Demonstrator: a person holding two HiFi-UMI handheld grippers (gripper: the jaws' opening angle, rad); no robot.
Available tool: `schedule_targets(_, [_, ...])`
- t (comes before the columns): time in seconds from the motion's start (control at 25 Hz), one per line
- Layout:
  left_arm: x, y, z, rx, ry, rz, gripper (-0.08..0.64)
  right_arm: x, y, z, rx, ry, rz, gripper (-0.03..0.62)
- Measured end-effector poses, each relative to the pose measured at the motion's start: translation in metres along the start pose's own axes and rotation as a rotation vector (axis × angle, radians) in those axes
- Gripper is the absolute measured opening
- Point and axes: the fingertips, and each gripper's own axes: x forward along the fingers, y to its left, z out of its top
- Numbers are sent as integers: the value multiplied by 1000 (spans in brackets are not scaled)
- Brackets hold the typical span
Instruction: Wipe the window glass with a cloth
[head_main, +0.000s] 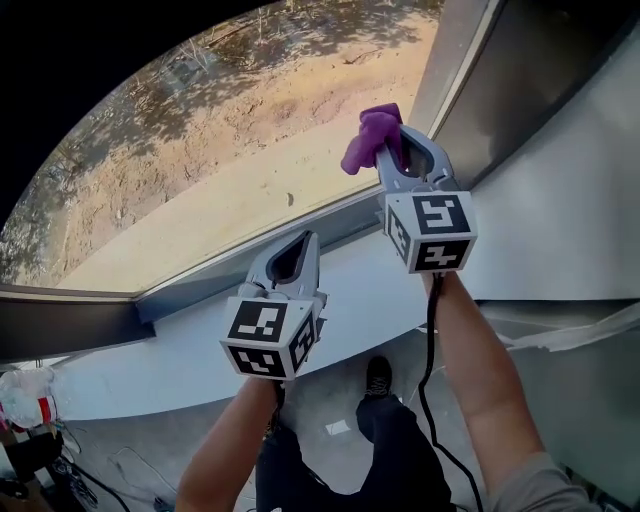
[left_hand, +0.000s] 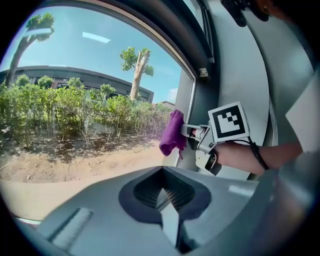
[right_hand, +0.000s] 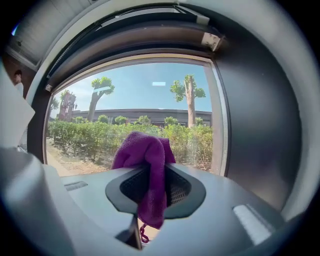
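Near the right edge of the window glass (head_main: 230, 150), the right gripper (head_main: 398, 152) has its jaws clamped on a bunched purple cloth (head_main: 370, 135). Whether the cloth touches the pane is unclear. Below the glass, over the grey sill (head_main: 340, 285), the left gripper (head_main: 292, 258) hangs with its jaws together and nothing between them.

Left hand-held gripper (head_main: 303, 240): grey plastic shell, with dark ridged pads around a teardrop opening.
Right hand-held gripper (head_main: 398, 146): same grey shell and looped shape.
Marker cubes (head_main: 268, 338): white faces with black square patterns, one cube on each gripper.
Cable (head_main: 430, 370): thin and black, running from under the right cube.
Sleeve (head_main: 535, 485): grey, short.
Trousers (head_main: 400, 455): dark.
Shoe (head_main: 378, 376): black.
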Motion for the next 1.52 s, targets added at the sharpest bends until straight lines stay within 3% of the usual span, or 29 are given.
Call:
schedule_targets(0.28, [17,-13,4,34,2,-43,0,-4,-57,-7,47,8,-159,87])
schedule_targets(0.76, [18,-12,2,60,-12,-98,0,-6,-98,-21,56,62,-394,87])
schedule_targets(1.04, [-22,18,-9,5,-36,-29,0,-4,-106,-25,65,90,-560,87])
schedule_targets(1.24, [-67,76,-24,-43,-38,51,0,-13,-49,-31,73,96,-498,87])
schedule_targets(1.52, [-150,140,-65,-131,-44,191,0,-24,117,-35,4,66,-220,87])
